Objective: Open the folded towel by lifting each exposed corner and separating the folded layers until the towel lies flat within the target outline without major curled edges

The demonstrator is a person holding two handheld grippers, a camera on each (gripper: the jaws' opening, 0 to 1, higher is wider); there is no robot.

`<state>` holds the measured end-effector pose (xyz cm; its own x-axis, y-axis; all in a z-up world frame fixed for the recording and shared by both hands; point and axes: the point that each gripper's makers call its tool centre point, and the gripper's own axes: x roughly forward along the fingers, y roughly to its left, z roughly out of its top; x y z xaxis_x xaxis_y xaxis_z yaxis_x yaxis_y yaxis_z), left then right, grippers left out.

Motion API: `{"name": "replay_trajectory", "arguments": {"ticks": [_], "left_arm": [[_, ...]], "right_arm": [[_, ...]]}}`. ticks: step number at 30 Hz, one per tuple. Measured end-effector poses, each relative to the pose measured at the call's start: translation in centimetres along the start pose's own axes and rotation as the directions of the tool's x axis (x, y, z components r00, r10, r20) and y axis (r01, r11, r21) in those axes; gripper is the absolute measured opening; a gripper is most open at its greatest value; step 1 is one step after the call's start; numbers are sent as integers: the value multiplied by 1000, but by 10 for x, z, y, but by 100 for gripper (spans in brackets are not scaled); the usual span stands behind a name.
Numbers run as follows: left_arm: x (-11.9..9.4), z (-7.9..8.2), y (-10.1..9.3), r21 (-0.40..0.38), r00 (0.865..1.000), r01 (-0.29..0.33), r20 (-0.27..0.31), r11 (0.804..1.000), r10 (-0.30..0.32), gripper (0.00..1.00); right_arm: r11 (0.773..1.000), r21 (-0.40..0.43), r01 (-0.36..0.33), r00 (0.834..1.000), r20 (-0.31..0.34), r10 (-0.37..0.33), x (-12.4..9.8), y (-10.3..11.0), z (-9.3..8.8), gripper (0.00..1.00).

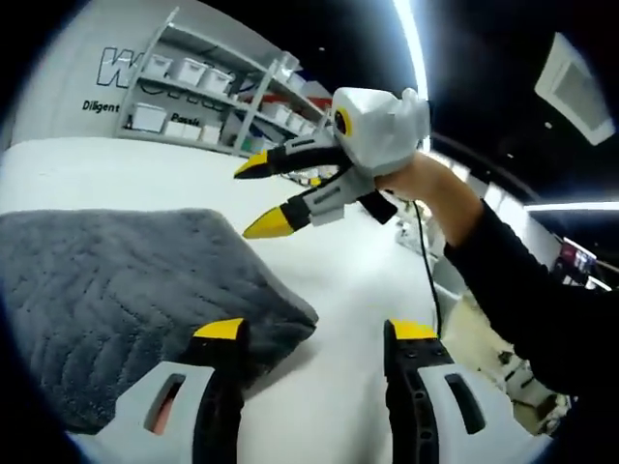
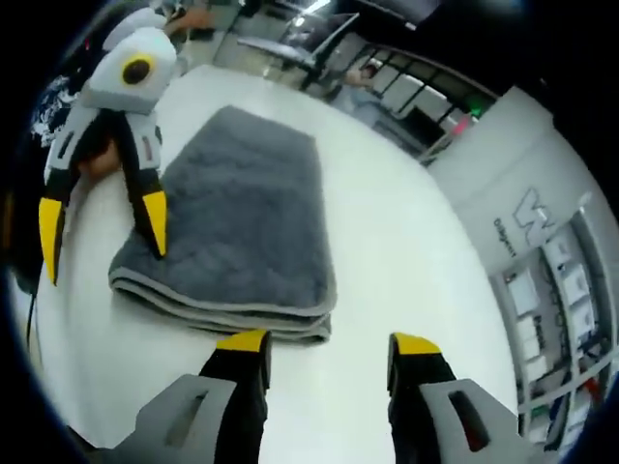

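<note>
The grey towel [image 2: 237, 217] is lying folded on the white table [image 2: 406, 251], its stacked layers showing as pale-edged bands along the near edge in the right gripper view. In the left gripper view the towel [image 1: 116, 300] is sitting at the left, one rounded corner pointing toward the middle of the table [image 1: 358, 280].

The left gripper [image 1: 317, 331] is hovering low over that corner, its yellow-tipped jaws standing apart and holding nothing; the left jaw is overlapping the towel's edge in the picture, though contact cannot be confirmed. Seen from the right gripper view, the left gripper [image 2: 102, 227] is hanging above the towel's left end, jaws spread wide, one tip over the fabric and one over bare table.

The right gripper [image 2: 327, 340] is sitting just short of the towel's near folded edge, jaws open and empty. In the left gripper view the right gripper [image 1: 263, 194] is being held in a hand [image 1: 426, 184] above the table beyond the towel, jaws parted.

Shelving with white bins [image 1: 208, 92] is standing against the far wall.
</note>
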<state>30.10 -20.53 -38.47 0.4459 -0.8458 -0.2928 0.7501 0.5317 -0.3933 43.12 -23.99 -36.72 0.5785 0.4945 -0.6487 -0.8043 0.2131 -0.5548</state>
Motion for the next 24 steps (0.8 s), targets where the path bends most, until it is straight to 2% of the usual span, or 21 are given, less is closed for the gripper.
{"name": "replay_trajectory", "arguments": {"ticks": [2,7,10,12,14,15,16,18,19,21,24], "left_arm": [[0,-1,-2,0,1000,13,-5,1000,-13,63],[-1,0,-10,21,999,45,5,999,-45,68],[-1,-3,-13,78,999,48,-2,996,-48,72],[-2,-4,-19,102,998,66,-5,993,-65,80],[-4,2,-25,112,995,94,25,989,-98,90],[-5,6,-26,118,994,100,40,988,-105,99],[-9,14,-26,151,990,104,76,983,-117,99],[-15,18,-21,179,991,90,78,980,-106,100],[-19,22,-18,182,991,83,90,980,-101,100],[-26,29,-13,182,989,75,113,980,-96,100],[-39,45,4,200,984,6,173,980,-41,100]], "right_arm": [[1000,-2,27,1000,-5,-27,-3,-2,0,41],[995,65,73,997,28,-75,-8,-5,7,58],[988,108,108,994,19,-110,-6,-6,1,66],[981,144,130,991,8,-133,-4,-9,-5,75],[972,168,162,986,5,-166,-5,-13,-7,76],[965,186,187,982,3,-191,-6,-16,-7,78],[960,199,196,979,5,-202,-9,-17,-6,82],[950,233,209,975,24,-220,-13,-17,-1,96],[944,251,215,973,31,-230,-14,-17,1,99],[933,269,238,967,26,-254,-20,-20,4,100],[913,277,300,949,14,-316,-30,-27,7,100]]}}
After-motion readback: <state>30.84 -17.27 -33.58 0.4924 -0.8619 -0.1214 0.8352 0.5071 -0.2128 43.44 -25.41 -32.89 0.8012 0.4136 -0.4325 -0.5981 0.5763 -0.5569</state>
